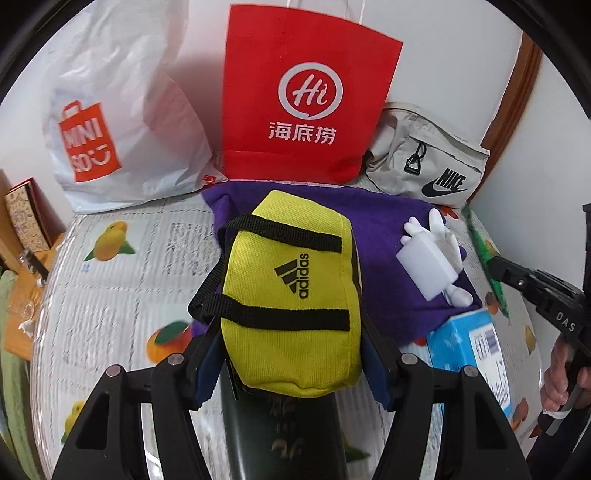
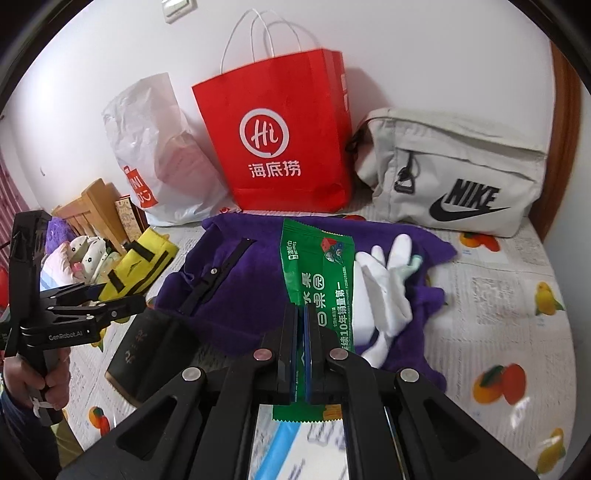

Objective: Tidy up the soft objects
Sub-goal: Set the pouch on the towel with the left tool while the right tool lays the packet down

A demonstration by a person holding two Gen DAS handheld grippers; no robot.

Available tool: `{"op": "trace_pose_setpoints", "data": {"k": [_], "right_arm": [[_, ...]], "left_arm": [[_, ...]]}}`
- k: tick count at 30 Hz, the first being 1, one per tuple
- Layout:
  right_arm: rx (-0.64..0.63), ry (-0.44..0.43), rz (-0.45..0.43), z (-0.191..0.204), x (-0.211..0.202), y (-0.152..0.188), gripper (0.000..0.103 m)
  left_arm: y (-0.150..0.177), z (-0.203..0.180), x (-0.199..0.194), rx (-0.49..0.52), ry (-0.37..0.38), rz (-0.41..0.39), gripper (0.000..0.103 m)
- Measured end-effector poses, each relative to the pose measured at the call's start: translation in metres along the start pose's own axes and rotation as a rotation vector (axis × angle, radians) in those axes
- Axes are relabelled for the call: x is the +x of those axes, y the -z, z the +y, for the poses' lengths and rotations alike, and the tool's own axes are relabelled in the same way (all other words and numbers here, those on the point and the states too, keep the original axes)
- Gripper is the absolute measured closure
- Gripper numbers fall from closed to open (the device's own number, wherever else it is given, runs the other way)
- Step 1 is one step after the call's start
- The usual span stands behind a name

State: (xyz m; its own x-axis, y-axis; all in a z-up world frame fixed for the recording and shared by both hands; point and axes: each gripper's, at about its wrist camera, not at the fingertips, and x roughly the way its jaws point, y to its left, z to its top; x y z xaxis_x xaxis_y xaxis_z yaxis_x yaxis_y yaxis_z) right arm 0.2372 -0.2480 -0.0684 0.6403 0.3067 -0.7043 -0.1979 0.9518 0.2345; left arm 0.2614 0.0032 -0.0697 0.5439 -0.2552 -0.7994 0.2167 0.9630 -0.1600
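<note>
Crowding behind left hand-held gripper clamping yellow pouch and right hand-held gripper clamping green packet: red bag

A plain white painted wall stood behind everything, with a pale plastic switch plate near its top edge. A brown wooden door frame ran up the right side. The surface below was a round-edged table under a white plastic cloth printed with orange and yellow fruit (newsprint-like patches between). Light wooden furniture stood at the left. The lighting was soft and even.
</note>
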Motion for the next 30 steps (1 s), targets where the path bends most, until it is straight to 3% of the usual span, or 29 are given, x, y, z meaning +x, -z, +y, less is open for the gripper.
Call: {"op": "trace_pose_setpoints", "data": {"k": [13,19,30], "right_arm": [[-0.022,-0.036,0.133,0.004,0.074,-0.021,0.100],[-0.013,-0.019,0.207,-0.001,0.098,-0.021,0.100],[-0.010,-0.006,0.307,-0.001,0.125,-0.013,0.098]], "left_arm": [[-0.040,0.006,0.061,-0.006,0.019,0.080,0.039],[-0.043,0.008,0.085,-0.019,0.048,0.160,0.037],[-0.038,-0.003,0.104,0.006,0.053,0.225,0.036]]}}
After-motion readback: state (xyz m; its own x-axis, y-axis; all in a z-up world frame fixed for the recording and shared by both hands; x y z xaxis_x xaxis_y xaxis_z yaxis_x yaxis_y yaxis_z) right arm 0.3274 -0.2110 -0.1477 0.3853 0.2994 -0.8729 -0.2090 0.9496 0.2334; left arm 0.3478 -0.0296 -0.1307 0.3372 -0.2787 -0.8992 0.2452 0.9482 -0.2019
